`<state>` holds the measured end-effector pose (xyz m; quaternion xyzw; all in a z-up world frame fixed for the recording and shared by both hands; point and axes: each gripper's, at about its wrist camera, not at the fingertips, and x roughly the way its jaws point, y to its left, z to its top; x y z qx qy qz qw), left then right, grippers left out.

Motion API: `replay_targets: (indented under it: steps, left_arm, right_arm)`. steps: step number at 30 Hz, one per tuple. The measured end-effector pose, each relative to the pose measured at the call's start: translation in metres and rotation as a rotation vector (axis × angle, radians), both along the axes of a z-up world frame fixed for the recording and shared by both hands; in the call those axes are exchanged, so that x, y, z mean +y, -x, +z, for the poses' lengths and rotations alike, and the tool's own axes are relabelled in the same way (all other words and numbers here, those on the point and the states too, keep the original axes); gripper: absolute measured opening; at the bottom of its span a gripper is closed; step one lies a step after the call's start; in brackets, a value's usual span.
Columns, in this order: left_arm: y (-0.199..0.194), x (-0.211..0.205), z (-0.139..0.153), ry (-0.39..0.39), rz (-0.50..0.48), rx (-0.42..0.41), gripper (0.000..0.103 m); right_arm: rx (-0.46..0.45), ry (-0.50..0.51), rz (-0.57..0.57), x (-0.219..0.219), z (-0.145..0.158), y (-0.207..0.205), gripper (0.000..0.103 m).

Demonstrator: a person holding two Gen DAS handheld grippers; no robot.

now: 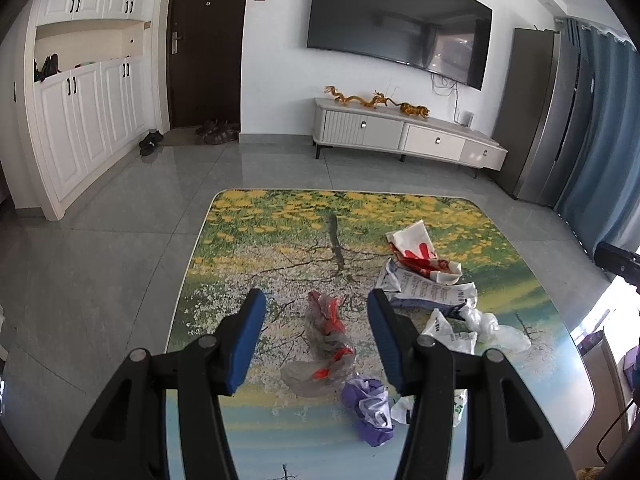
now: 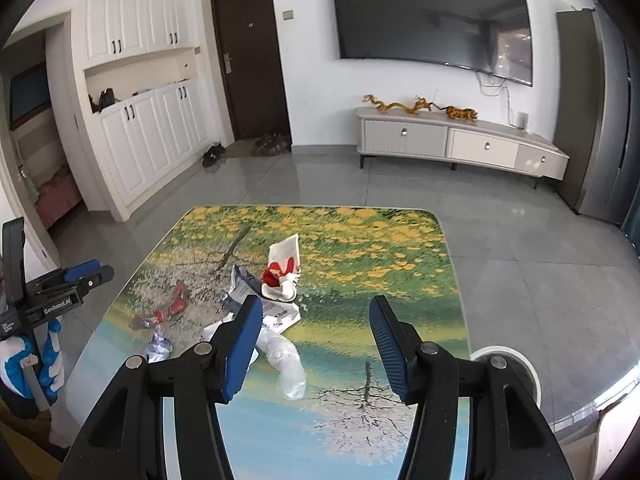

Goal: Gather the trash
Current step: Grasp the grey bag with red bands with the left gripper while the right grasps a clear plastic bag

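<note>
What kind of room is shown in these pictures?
Most likely a home living room: a large wall-mounted television above a low media cabinet, an entrance door with shoes beside it, and a printed coffee table.

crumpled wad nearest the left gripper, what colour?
Purple with white, the crumpled wad; clearest in the left wrist view.

I am looking across a grey tiled floor (image 1: 120, 216) that is catching a soft daylight sheen. A large dark television (image 1: 400, 20) is hanging on the white wall (image 1: 276, 60) above a low pale cabinet (image 1: 408, 136) that is carrying golden dragon figures (image 1: 360, 99). White cupboards (image 1: 84, 100) are lining the left, beside a dark brown door (image 1: 204, 52). Blue curtains (image 1: 600, 120) are hanging at right.
</note>
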<state>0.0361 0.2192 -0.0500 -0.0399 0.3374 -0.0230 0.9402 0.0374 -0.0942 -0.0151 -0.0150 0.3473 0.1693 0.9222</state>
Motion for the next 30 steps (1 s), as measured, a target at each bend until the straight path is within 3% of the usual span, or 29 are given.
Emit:
replay_targets:
  steps: [13,23,30]
  left_arm:
    - [-0.014,-0.009,-0.021,0.0,0.005,0.073,0.051]
    - [-0.03,-0.02,-0.05,0.027,-0.01,0.195,0.051]
    - [-0.052,-0.023,-0.078,0.028,-0.002,0.289,0.051]
  right_arm:
    - [0.087,0.001,0.11,0.005,-0.041,-0.02,0.053]
    - [0.193,0.009,0.301,0.027,-0.095,-0.037,0.045]
    - [0.243,0.025,0.366,0.036,-0.123,-0.05,0.042]
